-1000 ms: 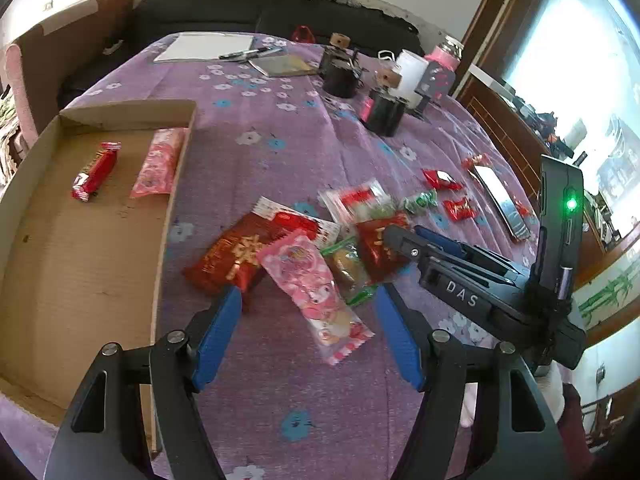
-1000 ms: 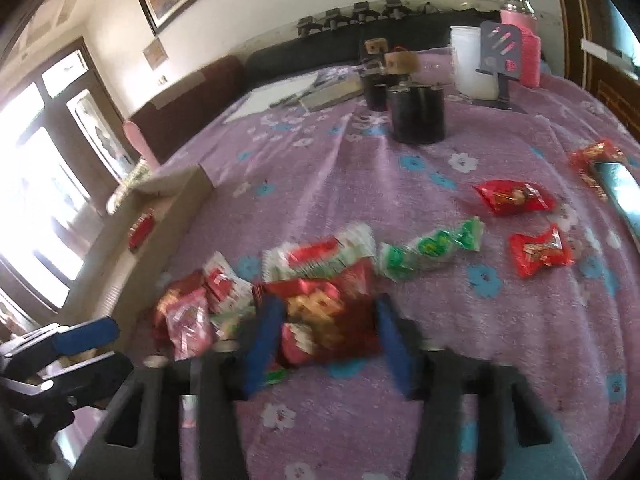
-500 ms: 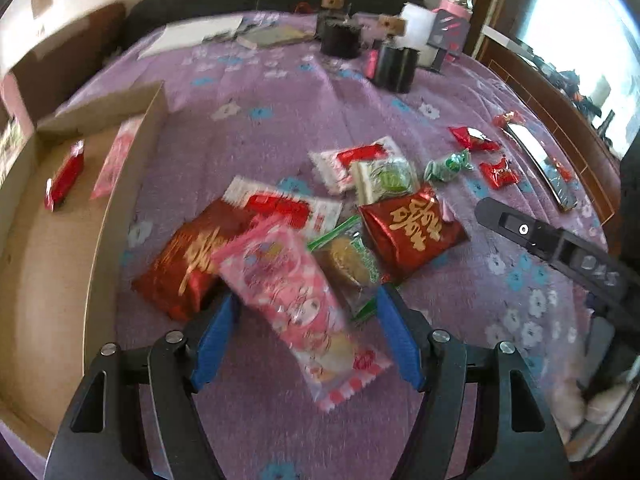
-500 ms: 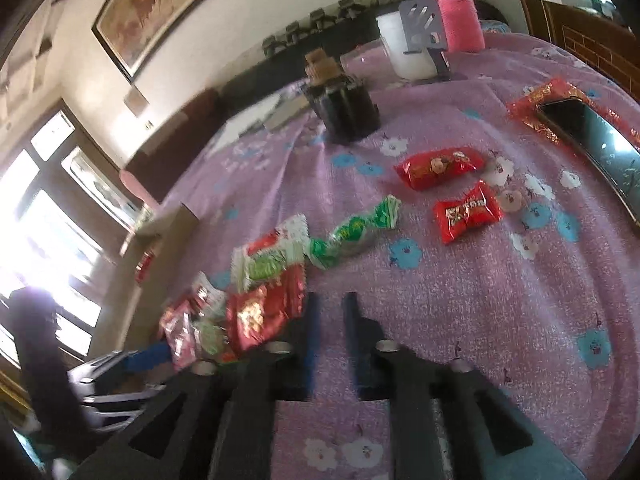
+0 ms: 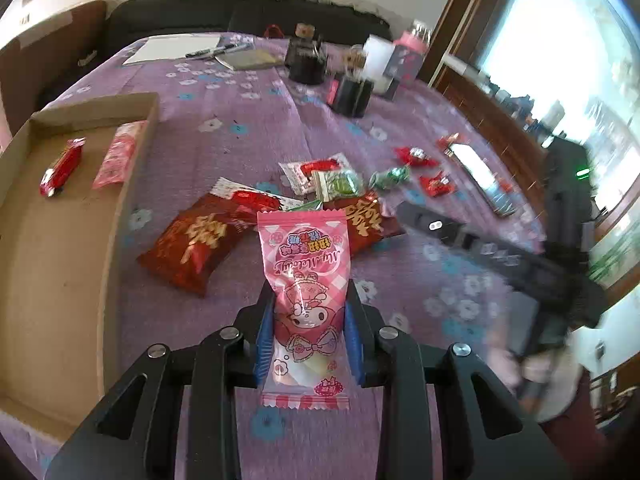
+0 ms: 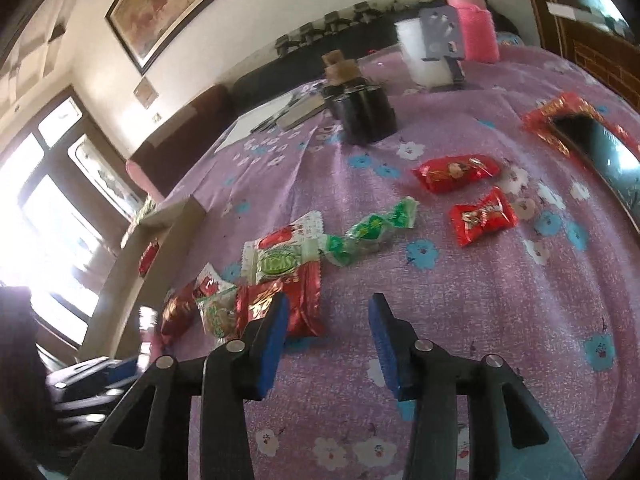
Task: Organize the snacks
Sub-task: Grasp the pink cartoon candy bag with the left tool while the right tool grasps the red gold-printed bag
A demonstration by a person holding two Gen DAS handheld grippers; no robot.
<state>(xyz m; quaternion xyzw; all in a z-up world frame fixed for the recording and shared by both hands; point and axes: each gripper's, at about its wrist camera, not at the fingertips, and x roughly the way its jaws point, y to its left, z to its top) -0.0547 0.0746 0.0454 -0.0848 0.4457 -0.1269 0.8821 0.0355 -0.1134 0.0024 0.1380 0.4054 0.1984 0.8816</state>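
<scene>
A counter [image 5: 248, 128] covered with a purple floral cloth is seen in both wrist views. Along its left side a shallow cardboard box [image 5: 60, 248] is laid open, and inside it a red candy bar [image 5: 62, 166] and a pink packet [image 5: 120, 154] are seen side by side near the far end. In the middle of the counter a pile of snacks is spread: a large red packet with gold lettering [image 5: 196, 244], a second red packet with a gold character [image 5: 366, 220] to its right, a red and white wrapper [image 5: 256, 198] between them, and a green and white packet [image 5: 340, 182] behind. A green twisted candy [image 6: 372, 230] is set just beside the pile, and two small red candies [image 6: 456, 172] are placed well apart from it, near a phone [image 6: 600, 148] resting on red foil. Dark containers [image 5: 352, 92] and a pink bottle [image 6: 474, 20] are stood at the far end. The left tongs [image 5: 308, 328] are closing on a pink My Melody snack packet [image 5: 306, 280], which is held upright between the blue pads, in front of the pile. The right tongs [image 6: 328, 340] are opening, with only bare cloth between the pads, their left pad just beside the red packet.
</scene>
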